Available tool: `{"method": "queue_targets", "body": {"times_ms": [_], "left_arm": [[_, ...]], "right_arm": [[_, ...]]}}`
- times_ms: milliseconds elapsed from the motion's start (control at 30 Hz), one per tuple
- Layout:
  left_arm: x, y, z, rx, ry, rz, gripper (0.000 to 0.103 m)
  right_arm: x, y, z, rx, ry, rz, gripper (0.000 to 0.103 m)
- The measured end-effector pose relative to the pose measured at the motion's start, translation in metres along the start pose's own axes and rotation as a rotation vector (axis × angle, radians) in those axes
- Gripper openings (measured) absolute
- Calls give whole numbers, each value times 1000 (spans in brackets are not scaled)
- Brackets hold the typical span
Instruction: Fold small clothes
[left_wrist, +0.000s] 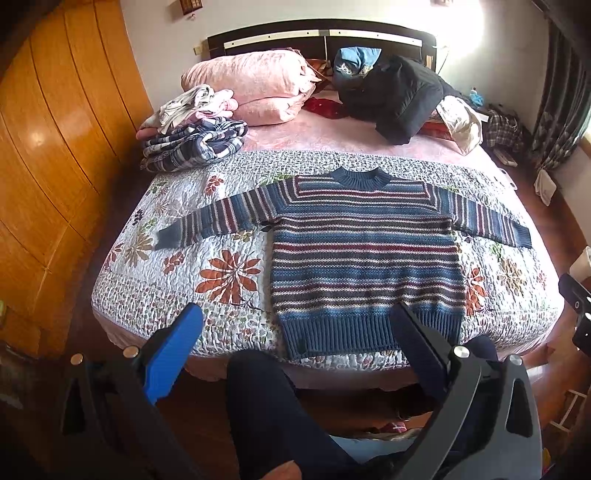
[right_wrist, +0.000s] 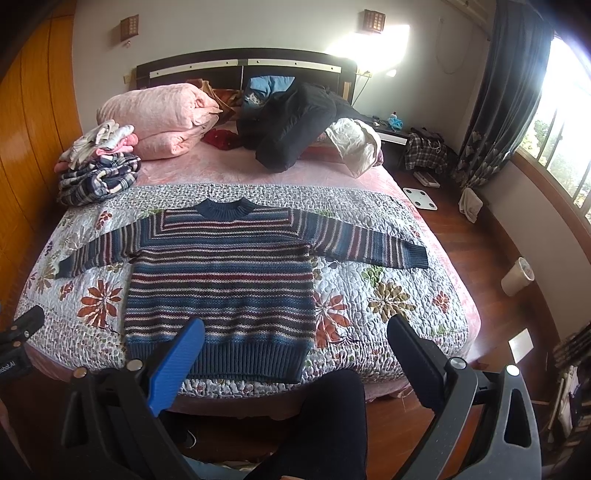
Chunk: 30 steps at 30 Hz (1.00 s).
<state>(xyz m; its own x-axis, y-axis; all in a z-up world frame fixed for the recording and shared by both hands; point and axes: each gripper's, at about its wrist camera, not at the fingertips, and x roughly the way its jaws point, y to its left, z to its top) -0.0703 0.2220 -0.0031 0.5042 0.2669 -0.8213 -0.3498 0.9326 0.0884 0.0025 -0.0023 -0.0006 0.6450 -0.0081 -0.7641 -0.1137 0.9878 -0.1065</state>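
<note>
Both hand-held grippers (left_wrist: 297, 321) (right_wrist: 295, 332) open, w/ striped sweater (left_wrist: 364, 251) flat on quilt (left_wrist: 177, 266).

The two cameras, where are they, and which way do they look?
Left wrist: on the open left gripper at the foot of the bed, facing the headboard; a dark-trousered leg shows below.
Right wrist: on the open right gripper, further right, facing the same way; a leg shows, and the left gripper's edge.
Shared: the striped sweater spread flat on the floral quilt.
</note>
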Motion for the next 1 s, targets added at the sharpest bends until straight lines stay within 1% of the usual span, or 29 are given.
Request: {"method": "queue_targets", "body": {"times_ms": [1000], "left_arm": [[2,0,-4,-7,0,-2,100]], "right_arm": [[2,2,-1,-2,1,-8,99]]}}
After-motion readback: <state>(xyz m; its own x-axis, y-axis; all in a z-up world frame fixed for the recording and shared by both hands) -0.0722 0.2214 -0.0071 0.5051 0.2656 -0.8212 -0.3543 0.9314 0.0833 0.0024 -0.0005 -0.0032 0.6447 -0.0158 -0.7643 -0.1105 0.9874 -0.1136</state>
